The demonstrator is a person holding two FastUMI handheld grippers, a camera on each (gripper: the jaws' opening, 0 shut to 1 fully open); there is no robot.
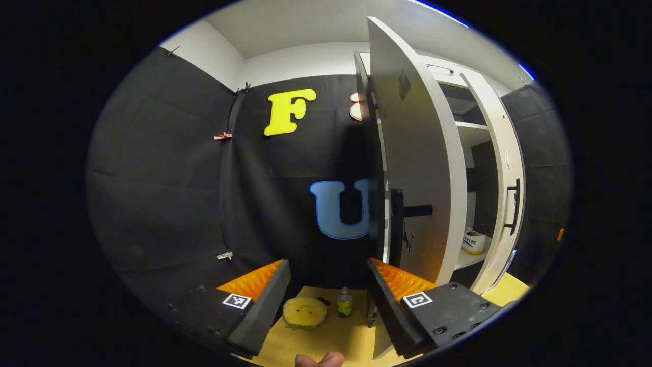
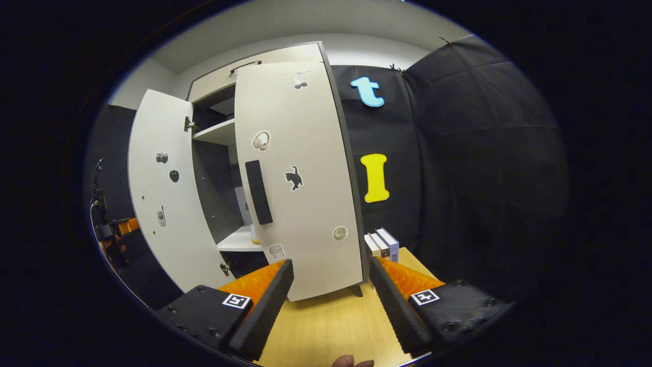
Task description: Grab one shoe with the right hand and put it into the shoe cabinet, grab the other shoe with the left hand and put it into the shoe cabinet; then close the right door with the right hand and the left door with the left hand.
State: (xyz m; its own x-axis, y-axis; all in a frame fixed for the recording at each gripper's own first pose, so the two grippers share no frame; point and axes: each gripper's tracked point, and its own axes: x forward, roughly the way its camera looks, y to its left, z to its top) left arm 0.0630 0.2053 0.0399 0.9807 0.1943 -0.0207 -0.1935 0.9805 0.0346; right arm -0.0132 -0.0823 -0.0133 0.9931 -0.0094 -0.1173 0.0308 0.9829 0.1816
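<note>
In the left gripper view the white shoe cabinet [image 1: 448,76] stands to the right with both doors ajar. Its left door [image 1: 423,153] swings out toward me, dark handle [image 1: 410,210] facing me. The right door [image 1: 501,193] stands half open. A white shoe [image 1: 473,241] rests on a low shelf inside. My left gripper [image 1: 328,306] is open and holds nothing, just left of the left door's edge. In the right gripper view my right gripper [image 2: 331,300] is open and holds nothing, close before the right door [image 2: 305,193] and below its handle [image 2: 259,192]. The left door [image 2: 163,204] stands wide open.
A yellow round plush toy [image 1: 304,312] and a small bottle [image 1: 345,302] sit on the wooden table [image 1: 336,336] left of the cabinet. Several books [image 2: 383,244] stand right of the cabinet. A hand with the other gripper [image 2: 114,232] shows beyond the left door.
</note>
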